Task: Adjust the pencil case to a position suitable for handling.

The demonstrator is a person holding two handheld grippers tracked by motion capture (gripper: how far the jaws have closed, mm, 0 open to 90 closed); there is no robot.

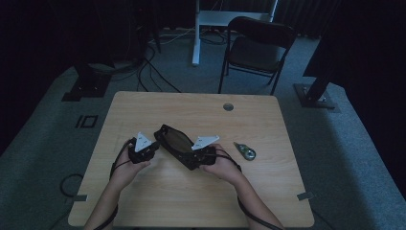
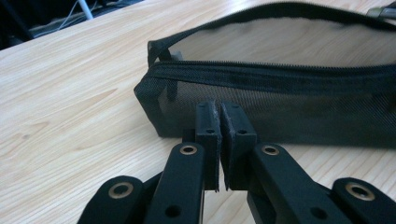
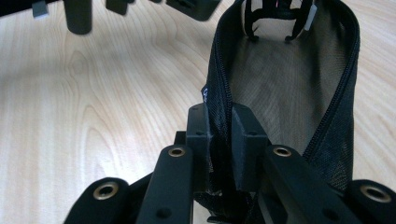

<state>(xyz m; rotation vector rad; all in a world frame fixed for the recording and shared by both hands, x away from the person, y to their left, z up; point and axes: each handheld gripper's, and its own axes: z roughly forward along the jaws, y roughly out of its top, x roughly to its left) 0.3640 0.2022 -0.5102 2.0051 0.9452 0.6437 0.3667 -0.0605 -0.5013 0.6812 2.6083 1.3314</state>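
Both grippers were clamped on a black mesh zip pouch (image 1: 175,143) mid-table: right gripper (image 3: 219,135) pinching the rim by the zipper, left gripper (image 2: 219,122) nipping the opposite end's mesh, prob to spread it open. Correction tape roller (image 1: 245,152) sat nearby, w/ room to spare.
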